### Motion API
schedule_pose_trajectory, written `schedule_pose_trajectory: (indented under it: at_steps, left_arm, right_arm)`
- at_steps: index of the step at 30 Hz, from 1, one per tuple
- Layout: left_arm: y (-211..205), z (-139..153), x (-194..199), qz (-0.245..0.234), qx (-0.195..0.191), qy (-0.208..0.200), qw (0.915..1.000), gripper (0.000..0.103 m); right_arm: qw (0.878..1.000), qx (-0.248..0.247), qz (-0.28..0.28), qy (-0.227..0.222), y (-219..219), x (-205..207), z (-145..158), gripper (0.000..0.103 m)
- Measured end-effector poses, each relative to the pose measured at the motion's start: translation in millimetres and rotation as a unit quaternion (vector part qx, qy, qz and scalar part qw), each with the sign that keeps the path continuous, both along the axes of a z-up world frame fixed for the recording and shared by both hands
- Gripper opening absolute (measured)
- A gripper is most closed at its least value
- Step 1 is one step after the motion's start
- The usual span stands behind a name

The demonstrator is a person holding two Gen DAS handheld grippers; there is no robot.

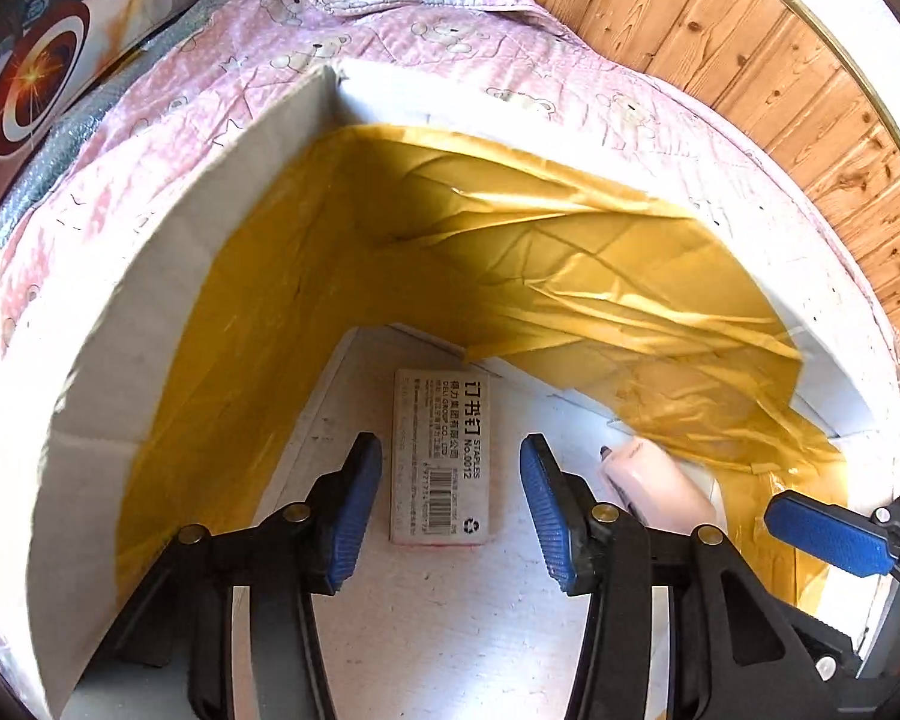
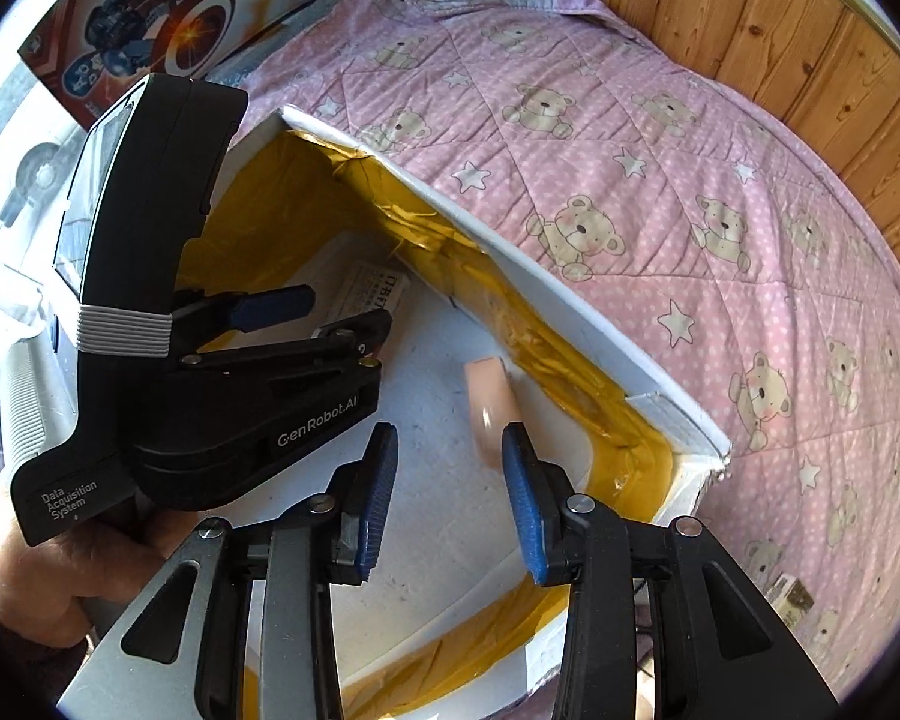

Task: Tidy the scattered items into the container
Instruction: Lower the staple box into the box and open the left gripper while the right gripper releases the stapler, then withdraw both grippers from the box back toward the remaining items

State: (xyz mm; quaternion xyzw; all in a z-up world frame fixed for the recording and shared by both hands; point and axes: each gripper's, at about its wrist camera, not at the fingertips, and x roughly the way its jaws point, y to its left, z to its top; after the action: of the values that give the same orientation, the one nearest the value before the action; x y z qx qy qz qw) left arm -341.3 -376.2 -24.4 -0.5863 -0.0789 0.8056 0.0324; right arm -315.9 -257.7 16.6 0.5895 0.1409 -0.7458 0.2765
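Inside the white box my left gripper hangs wide open and empty over the staple box, long axis toward twelve o'clock, while my right gripper, also open and empty, faces the pink stapler at twelve.

A home bedroom is shown. A bed is covered by a pink quilt printed with teddy bears and stars, and it is bordered by knotty wood panelling. A boxed superhero toy set is propped at the far edge of the bed. A white box lined with yellow tape is set on the quilt.
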Motion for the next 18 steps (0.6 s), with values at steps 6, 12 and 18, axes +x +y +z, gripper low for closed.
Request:
schedule_pose_trajectory:
  at_steps: [6,12,18]
  left_arm:
    - [13.0,18.5,40.8,-0.011,-0.030,0.029,0.9991,0.050]
    - [26.2,44.9,65.7,-0.007,-0.029,0.048,0.9984,0.050]
    - [42.6,55.3,87.5,-0.016,-0.026,0.069,0.9972,0.050]
  right_arm:
    - [1.000,-0.028,-0.002,-0.001,5.8,26.8,8.9,0.039]
    - [0.998,-0.063,-0.011,0.000,14.4,61.4,18.3,0.039]
    - [0.995,-0.097,-0.027,0.025,26.0,100.2,33.2,0.039]
